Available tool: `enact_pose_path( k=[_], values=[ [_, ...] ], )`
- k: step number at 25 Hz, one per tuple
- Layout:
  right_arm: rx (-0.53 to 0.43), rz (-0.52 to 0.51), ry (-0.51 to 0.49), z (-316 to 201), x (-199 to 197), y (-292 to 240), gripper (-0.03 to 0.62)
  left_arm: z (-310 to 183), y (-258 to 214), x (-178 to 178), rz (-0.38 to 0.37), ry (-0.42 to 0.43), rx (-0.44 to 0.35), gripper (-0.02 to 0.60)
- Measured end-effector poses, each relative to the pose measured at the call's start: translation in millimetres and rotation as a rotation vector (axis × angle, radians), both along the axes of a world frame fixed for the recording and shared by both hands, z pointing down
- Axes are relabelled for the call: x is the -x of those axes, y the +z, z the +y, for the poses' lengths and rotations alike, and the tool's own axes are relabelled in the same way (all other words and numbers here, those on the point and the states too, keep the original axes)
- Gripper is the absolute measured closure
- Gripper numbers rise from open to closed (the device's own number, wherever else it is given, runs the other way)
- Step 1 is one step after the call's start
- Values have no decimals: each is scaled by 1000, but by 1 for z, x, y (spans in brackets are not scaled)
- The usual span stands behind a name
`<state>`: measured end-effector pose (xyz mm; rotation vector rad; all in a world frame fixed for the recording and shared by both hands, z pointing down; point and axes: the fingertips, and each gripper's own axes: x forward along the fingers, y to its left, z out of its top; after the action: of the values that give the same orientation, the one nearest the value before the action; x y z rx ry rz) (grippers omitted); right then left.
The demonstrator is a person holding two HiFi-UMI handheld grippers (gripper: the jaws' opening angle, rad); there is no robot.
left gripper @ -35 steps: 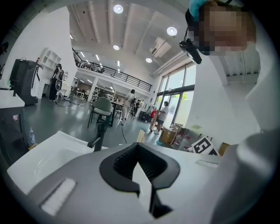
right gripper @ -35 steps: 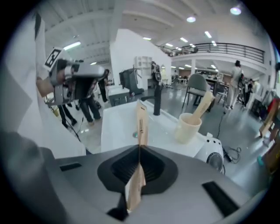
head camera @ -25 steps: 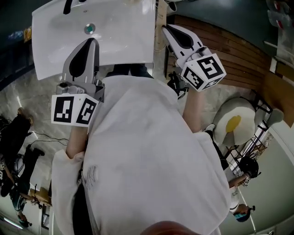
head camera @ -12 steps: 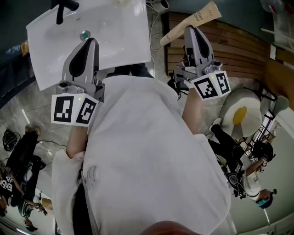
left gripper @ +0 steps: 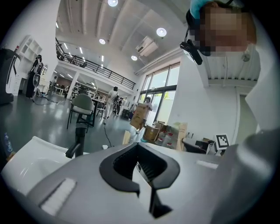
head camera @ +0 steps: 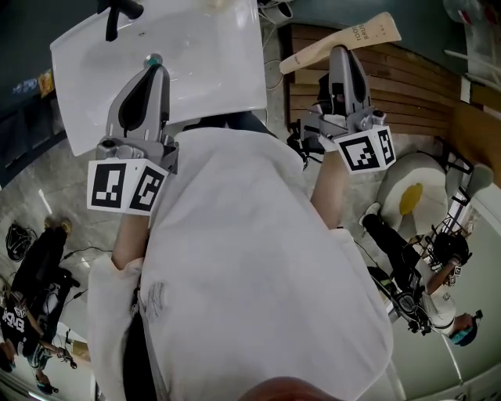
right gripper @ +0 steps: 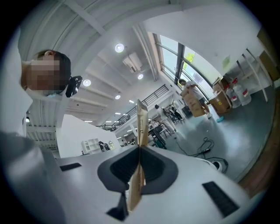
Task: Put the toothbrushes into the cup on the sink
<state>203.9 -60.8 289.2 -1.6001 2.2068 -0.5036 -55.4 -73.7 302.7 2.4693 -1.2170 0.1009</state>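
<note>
2 grippers were held out in front of a white shirt (head camera: 250,258). The left gripper (head camera: 155,70) was held over the white sink (head camera: 211,55), its tip just beside the drain (head camera: 153,59). A black tap (head camera: 117,14) was seen at the basin's far edge. In the left gripper view its fingers were parted by a narrow gap, and nothing was seen between them.

The right gripper (head camera: 341,52) was held to the right of the sink, apart from it, above wooden slats (head camera: 415,86). Its fingers were pressed together on a flat brown toothbrush pack (head camera: 369,33), which was pinched near its middle. In the head view the pack was seen lying crosswise to the jaws, with 1 end reaching toward the sink's right edge and the printed end pointing away from it. In the right gripper view it was seen edge-on, standing up between the pads.
</note>
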Motion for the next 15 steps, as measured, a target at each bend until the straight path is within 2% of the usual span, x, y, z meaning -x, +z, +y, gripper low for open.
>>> enact_pose_path(
  k=[7,15],
  values=[
    [-73,-83,74,-15,4,-12,579,-12,0,17,0,-12,-10,584],
    [-105,-47,60,-62,14,-25,579,-29,-3,32,-4,-70,1,584]
  ],
)
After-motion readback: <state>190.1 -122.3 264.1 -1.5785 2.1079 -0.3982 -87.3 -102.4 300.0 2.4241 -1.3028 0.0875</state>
